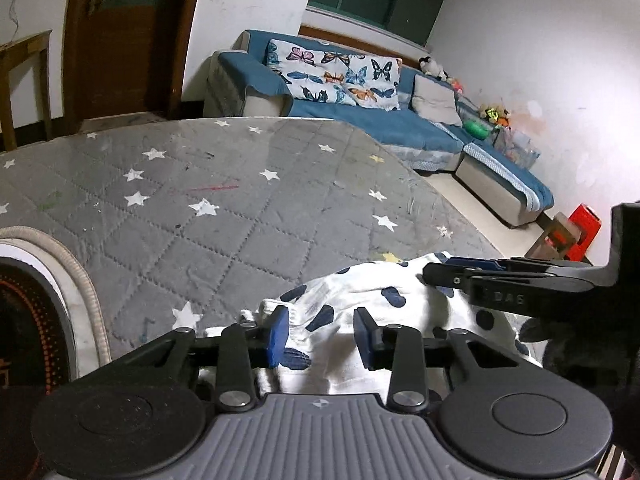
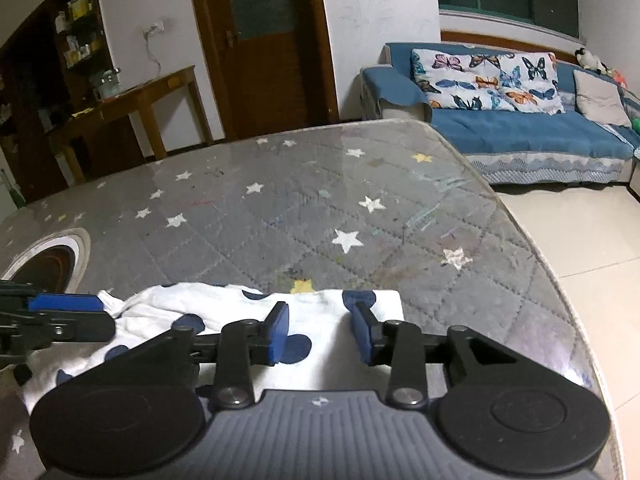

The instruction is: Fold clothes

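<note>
White garment with navy spots (image 2: 320, 336) lying part-folded on the desk (image 2: 280, 216), directly beneath and just ahead of both sets of jaws. Left gripper (image 1: 320, 334): jaws spread, nothing pinched, hovering over a rumpled end of the cloth. Right gripper (image 2: 318, 332): jaws spread too, empty, above the flatter end, straight folded edge just ahead of the tips.

Judged step: taking hold for the next fold. To do it well:
- Drop each pair of jaws onto an outer edge, not mid-panel, and catch every layer there.
- Close on the rumpled end first, then draw it taut against the right side before lifting.
- Lift both ends level, carry across together, lay edge on edge.
- Keep well inside the desk rim, right of the right jaws.
- Watch for slack bunching between the jaws; likely source of a crooked crease.
</note>
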Action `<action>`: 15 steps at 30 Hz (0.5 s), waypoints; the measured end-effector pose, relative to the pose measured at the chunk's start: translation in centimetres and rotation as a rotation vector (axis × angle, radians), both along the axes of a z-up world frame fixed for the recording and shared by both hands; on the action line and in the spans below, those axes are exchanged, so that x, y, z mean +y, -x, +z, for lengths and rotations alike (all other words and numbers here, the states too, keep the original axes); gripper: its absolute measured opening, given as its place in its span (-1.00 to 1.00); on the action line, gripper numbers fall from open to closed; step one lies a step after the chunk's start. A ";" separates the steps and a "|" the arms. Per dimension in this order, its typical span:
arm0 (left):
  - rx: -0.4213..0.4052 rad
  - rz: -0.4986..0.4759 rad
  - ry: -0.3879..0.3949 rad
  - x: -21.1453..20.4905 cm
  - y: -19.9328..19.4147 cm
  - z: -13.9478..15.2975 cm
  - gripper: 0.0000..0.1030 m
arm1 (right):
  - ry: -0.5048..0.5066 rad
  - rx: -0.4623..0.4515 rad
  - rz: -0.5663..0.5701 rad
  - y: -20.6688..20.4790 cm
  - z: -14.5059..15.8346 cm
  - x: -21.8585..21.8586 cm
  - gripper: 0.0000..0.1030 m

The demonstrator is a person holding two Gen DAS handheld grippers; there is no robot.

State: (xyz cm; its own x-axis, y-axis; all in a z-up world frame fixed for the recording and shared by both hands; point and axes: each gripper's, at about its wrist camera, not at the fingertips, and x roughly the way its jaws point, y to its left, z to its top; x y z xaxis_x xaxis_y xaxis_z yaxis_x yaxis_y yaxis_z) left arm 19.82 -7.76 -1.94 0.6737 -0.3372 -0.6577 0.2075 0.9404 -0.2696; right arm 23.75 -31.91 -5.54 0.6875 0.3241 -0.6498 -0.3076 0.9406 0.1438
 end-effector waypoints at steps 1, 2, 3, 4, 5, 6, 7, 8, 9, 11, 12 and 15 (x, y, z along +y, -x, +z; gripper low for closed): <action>-0.003 0.001 0.002 -0.1 0.1 0.2 -0.26 | -0.006 -0.009 0.002 0.5 0.4 -0.2 -0.30; -0.008 0.001 0.001 -0.1 0.3 0.4 -0.26 | -0.012 -0.019 0.006 1.1 0.9 -0.4 -0.30; -0.013 0.000 -0.001 -0.2 0.5 0.7 -0.26 | -0.018 -0.028 0.009 1.7 1.4 -0.6 -0.30; -0.019 -0.004 -0.001 -0.2 0.7 0.9 -0.26 | -0.022 -0.037 0.013 2.3 1.7 -0.8 -0.29; -0.024 -0.008 -0.002 -0.2 0.8 1.1 -0.26 | -0.024 -0.046 0.022 3.2 2.1 -1.0 -0.29; -0.029 -0.013 -0.009 -0.3 1.1 1.2 -0.26 | -0.027 -0.051 0.031 4.2 2.4 -1.1 -0.27; -0.034 -0.018 -0.015 -0.4 1.5 1.3 -0.26 | -0.026 -0.052 0.037 5.1 2.6 -1.2 -0.25; -0.039 -0.023 -0.022 -0.6 1.8 1.4 -0.26 | -0.024 -0.051 0.041 6.0 2.6 -1.3 -0.22; -0.043 -0.026 -0.030 -0.7 2.1 1.4 -0.23 | -0.020 -0.051 0.046 6.8 2.6 -1.4 -0.21; -0.051 -0.031 -0.048 -0.9 2.7 1.4 -0.23 | -0.010 -0.053 0.054 8.5 2.6 -1.4 -0.20; -0.054 -0.034 -0.056 -1.0 2.9 1.4 -0.22 | -0.008 -0.054 0.056 9.3 2.5 -1.4 -0.20; -0.064 -0.040 -0.078 -1.2 3.4 1.5 -0.23 | -0.004 -0.055 0.065 11.4 2.1 -1.5 -0.16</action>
